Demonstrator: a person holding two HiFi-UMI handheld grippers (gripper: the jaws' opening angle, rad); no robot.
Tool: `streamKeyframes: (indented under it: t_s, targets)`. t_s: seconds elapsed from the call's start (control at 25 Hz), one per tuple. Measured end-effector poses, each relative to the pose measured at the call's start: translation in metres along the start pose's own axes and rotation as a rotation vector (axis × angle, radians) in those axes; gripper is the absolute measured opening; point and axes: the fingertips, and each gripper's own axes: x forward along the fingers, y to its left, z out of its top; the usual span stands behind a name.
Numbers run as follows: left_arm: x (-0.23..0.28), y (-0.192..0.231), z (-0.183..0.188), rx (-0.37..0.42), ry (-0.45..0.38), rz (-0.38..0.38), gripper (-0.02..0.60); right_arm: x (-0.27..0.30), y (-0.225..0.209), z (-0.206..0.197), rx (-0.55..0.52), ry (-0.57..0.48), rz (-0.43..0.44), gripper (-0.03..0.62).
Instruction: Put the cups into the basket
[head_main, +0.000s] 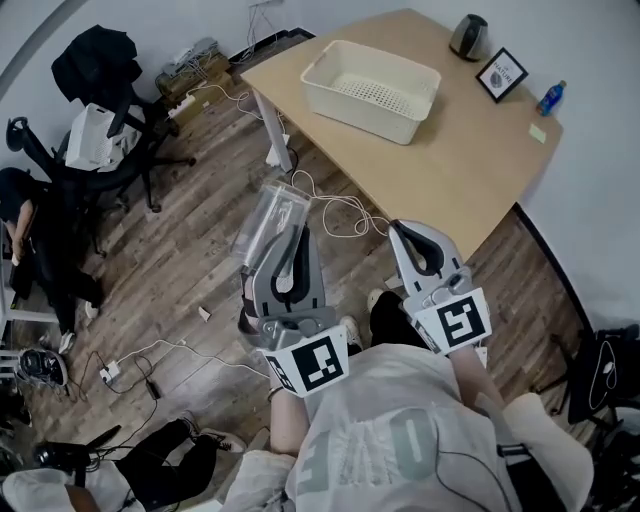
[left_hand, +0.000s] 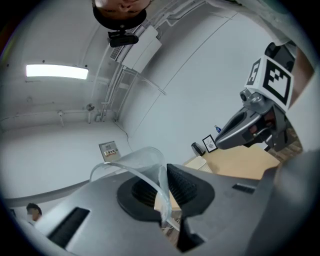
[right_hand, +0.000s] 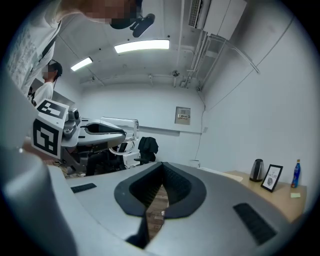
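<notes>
Left tool (left_hand: 162, 192) pinches clear plastic cup (left_hand: 131, 161).

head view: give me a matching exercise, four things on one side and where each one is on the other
Things:
1. cup
2. basket
3. kettle
4. bottle

Places:
a. middle of the table
b. pinched in the left gripper, over the floor
c. far corner of the table
d. right edge of the table

Pairs: 1-b, 2-a, 3-c, 4-d

Clear cup (head_main: 268, 225) (tilted) — rim pinched, cream basket (head_main: 360, 112) on table (head_main: 480, 170)
</notes>
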Motion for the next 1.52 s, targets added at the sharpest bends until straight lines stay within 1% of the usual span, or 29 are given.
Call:
streamKeyframes:
  t_s: [0.16,0.28,0.44,0.6,0.76,0.84,0.96,1.04,1.16,1.36,1.52]
  targets:
    - [0.012,0.000,-0.002,-0.033,-0.017,-0.007,0.046,0.019,-0.015,0.003,-0.015,0.008,-0.007,-0.002]
    - [0.018,0.001,-0.010,-0.030,-0.015,-0.019,0.046,0.037,-0.016,0.003,-0.017,0.006,0.003,-0.002]
    - [0.042,0.009,-0.023,-0.036,0.003,-0.021,0.046,0.068,-0.022,0.004,-0.029,-0.003,0.033,-0.002]
    - [0.076,0.020,-0.030,-0.031,0.002,-0.024,0.046,0.103,-0.039,0.005,0.018,-0.020,0.042,-0.002]
    - [0.131,0.023,-0.030,0.013,-0.015,-0.038,0.046,0.136,-0.082,0.007,0.018,-0.074,0.012,-0.002]
    - [0.164,0.024,-0.030,0.018,-0.042,-0.045,0.046,0.153,-0.103,0.007,0.027,-0.089,-0.007,-0.002]
    - [0.213,0.023,-0.032,0.011,-0.064,-0.056,0.046,0.173,-0.138,0.000,0.035,-0.084,-0.046,-0.002]
    - [0.245,0.021,-0.031,0.014,-0.078,-0.068,0.047,0.180,-0.166,-0.004,0.044,-0.087,-0.088,-0.002]
    - [0.289,0.020,-0.030,0.042,-0.105,-0.089,0.046,0.189,-0.207,-0.011,0.035,-0.090,-0.157,-0.002]
    - [0.338,0.020,-0.043,0.046,-0.052,-0.135,0.046,0.213,-0.240,-0.018,0.053,-0.086,-0.194,-0.002]
    - [0.366,0.012,-0.056,0.031,-0.065,-0.209,0.048,0.226,-0.255,-0.023,0.061,-0.063,-0.245,-0.002]
